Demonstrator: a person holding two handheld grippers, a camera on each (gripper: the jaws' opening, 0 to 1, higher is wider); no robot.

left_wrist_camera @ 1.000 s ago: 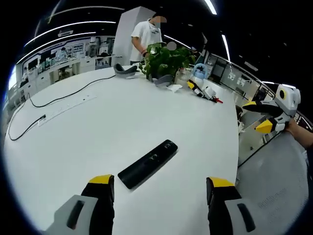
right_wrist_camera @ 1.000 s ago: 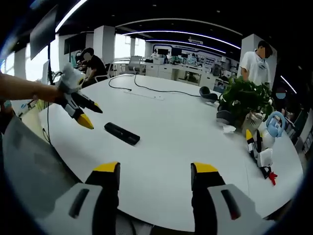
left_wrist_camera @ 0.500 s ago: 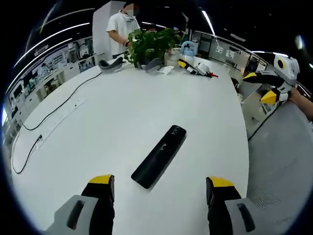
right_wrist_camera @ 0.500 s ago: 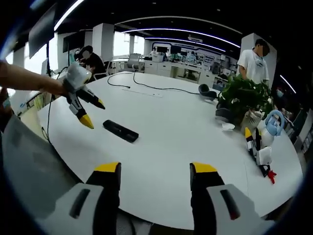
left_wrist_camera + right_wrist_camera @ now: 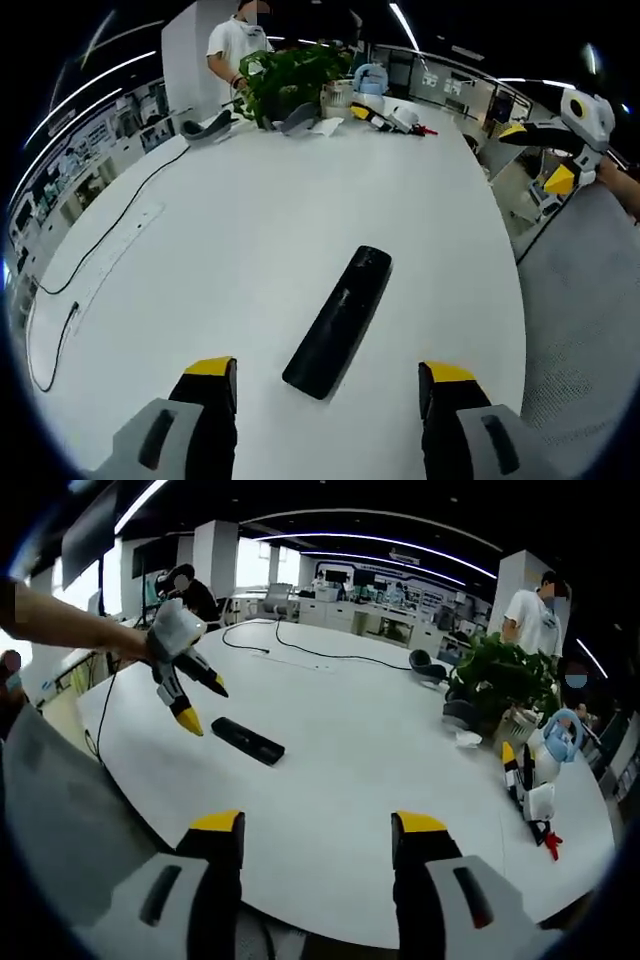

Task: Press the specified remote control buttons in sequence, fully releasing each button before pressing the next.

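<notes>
Left gripper view looks down close, right gripper view farther back (both share the remote (image 5: 338, 321)).

I stood at a large round white table (image 5: 400, 730) in an open office. Curved light strips (image 5: 370, 522) ran across the dark ceiling, white columns (image 5: 216, 560) rose behind, and desks (image 5: 350, 620) lined the bright far windows (image 5: 245, 575).

Black remote on a white table, yellow-tipped grippers

The remote (image 5: 338, 321) is plain black; the table (image 5: 250, 230) is white. The left gripper (image 5: 325, 375) has black jaws with yellow tips and grey bases, as does the right gripper (image 5: 318, 830). Far off, a plant (image 5: 290, 75) is green, a cable (image 5: 120, 215) is black, and a person (image 5: 535, 615) wears a white shirt.
</notes>
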